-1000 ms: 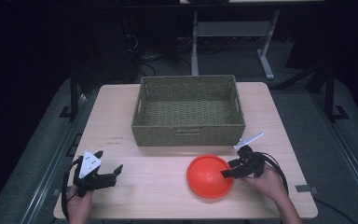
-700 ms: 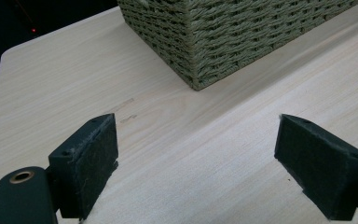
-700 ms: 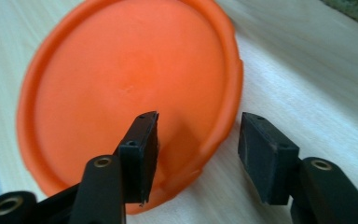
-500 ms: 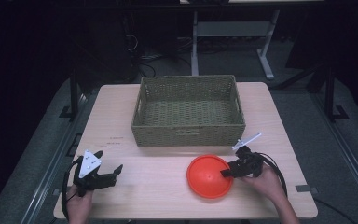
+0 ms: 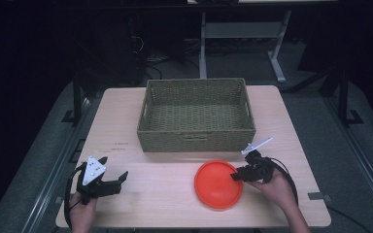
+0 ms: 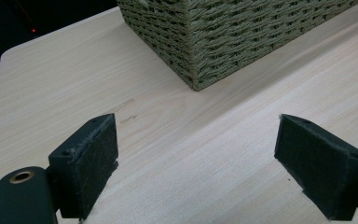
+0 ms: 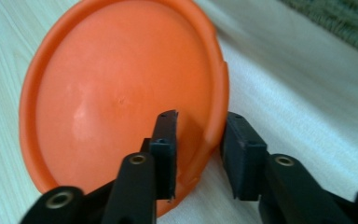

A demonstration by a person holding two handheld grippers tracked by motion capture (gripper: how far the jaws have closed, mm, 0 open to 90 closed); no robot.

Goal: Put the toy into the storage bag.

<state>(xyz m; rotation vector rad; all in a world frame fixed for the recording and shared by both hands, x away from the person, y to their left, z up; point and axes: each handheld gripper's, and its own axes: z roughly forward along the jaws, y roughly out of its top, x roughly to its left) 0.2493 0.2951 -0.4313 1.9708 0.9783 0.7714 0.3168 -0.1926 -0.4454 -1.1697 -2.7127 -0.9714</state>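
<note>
- The orange plate (image 5: 218,184) lies on the wooden table (image 5: 165,204), just in front of the woven basket (image 5: 196,116) and toward its right half.
- The right gripper (image 5: 236,175) is at the plate's right edge. In the right gripper view its jaws straddle the plate's rim (image 7: 216,116), one pad inside the dish and one outside, narrowed around it; whether both pads already press the rim I cannot tell.
- The right hand (image 5: 274,187) is plainly the nearer one, since the plate lies well apart from the left gripper (image 5: 119,180).
- The left gripper sits in front of the basket's left corner, jaws spread wide with nothing but bare table between them.
- The basket is empty and open-topped, directly behind the plate. If the plate is bound for it, the near wall (image 5: 196,141) is what the plate must clear, and nothing else stands between them.
</note>
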